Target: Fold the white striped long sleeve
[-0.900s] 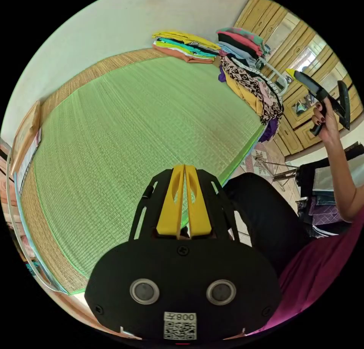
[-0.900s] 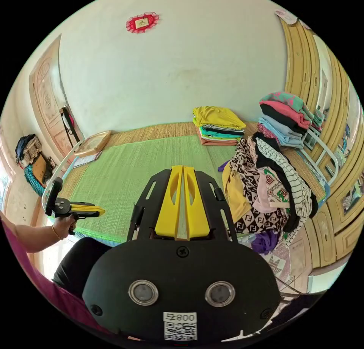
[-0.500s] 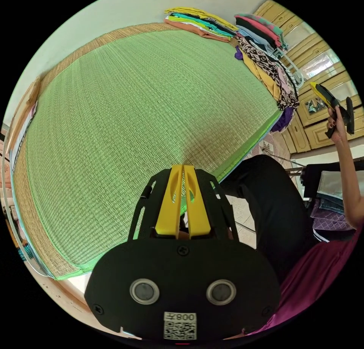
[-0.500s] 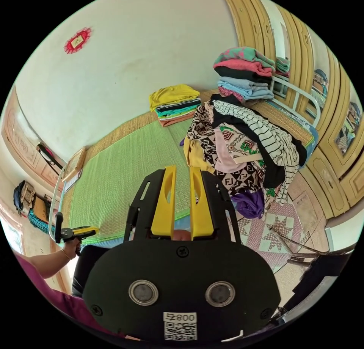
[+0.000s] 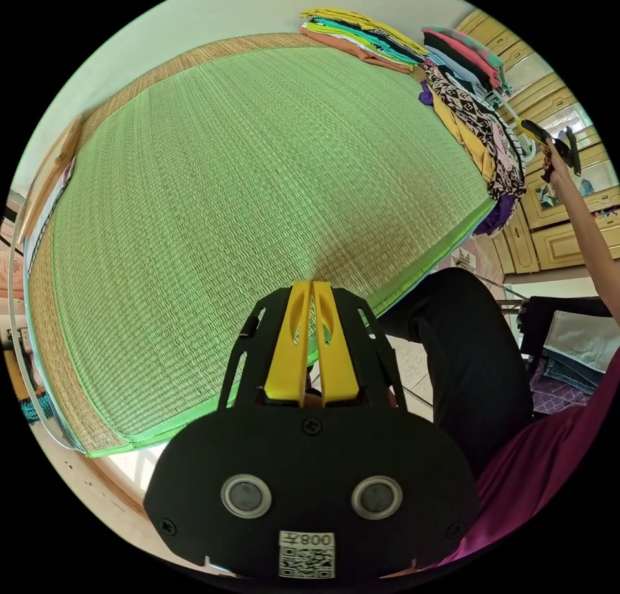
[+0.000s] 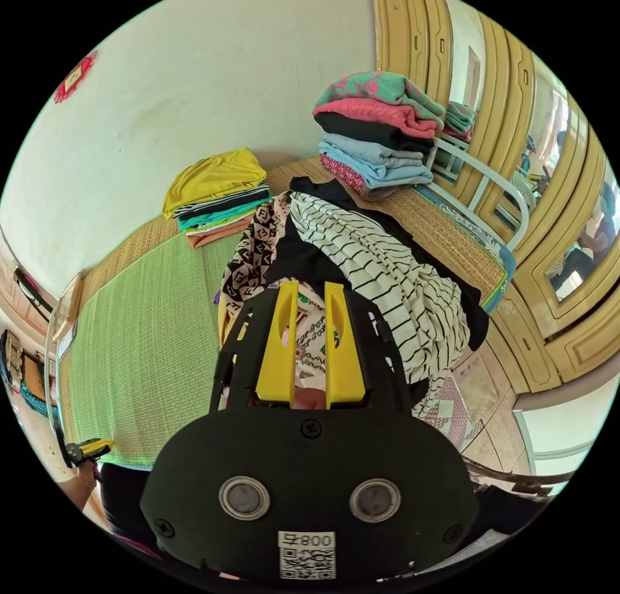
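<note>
Striped long sleeve heaped beside green mat; right tongs apart, left tongs together.

White black-striped shirt; green mat; stack top seemingly yellow

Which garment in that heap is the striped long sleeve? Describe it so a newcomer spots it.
On the green mat, find the loose heap of clothes near the yellow wardrobe doors, below the folded sweater stack. The white striped long sleeve drapes over the heap's top, ahead of the open right gripper. Alone there, it has thin black stripes on white.
</note>
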### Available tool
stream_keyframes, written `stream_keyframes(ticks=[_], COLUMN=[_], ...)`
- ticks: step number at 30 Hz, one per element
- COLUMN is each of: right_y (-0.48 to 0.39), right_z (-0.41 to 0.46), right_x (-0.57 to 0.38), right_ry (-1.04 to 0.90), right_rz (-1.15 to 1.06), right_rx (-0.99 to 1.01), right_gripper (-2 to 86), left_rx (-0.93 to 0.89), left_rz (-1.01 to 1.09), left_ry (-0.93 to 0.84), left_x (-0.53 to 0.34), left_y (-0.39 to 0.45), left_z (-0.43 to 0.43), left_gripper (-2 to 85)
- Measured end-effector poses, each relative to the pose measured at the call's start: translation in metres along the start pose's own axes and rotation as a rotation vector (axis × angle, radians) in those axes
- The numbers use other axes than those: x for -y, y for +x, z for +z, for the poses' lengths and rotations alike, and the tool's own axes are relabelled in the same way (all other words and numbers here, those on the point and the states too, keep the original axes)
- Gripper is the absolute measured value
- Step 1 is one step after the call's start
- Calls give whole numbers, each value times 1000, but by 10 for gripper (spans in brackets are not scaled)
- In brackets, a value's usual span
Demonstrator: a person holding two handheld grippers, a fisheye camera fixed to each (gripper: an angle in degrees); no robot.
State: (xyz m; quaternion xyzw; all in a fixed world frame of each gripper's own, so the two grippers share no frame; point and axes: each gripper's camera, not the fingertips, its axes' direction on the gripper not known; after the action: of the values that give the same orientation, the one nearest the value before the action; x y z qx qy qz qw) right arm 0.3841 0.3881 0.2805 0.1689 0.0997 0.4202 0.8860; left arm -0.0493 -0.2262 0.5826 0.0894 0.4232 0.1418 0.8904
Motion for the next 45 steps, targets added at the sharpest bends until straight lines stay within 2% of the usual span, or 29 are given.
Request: stream_keyframes(ticks=[10,19,24,33,41,45], right_y=[-31,-39,-42,2,33,45], right_z=[51,76,72,68,112,113], right_x=[17,31,33,58,88,89], right_ry=[-50,-85,-44,22,-103,-83], right_rz=[-146,-205,-241,-143,-74,-33], right_rx=[68,39,2,-97,-156,-149], right_gripper=[76,86,87,85,79,33], left_rx=[39,48,63,43,38,39], left_rz=[-13,-35,-37,-60,-95,-97], left_ry=[-16,-16,-19,-4,12,13], left_x=[-15,-23,-24,-27,-26,-24], left_y=[11,16,18,13,6,2], left_z=[15,27,34,45,54,57], left_gripper=[3,3,3,3,3,3])
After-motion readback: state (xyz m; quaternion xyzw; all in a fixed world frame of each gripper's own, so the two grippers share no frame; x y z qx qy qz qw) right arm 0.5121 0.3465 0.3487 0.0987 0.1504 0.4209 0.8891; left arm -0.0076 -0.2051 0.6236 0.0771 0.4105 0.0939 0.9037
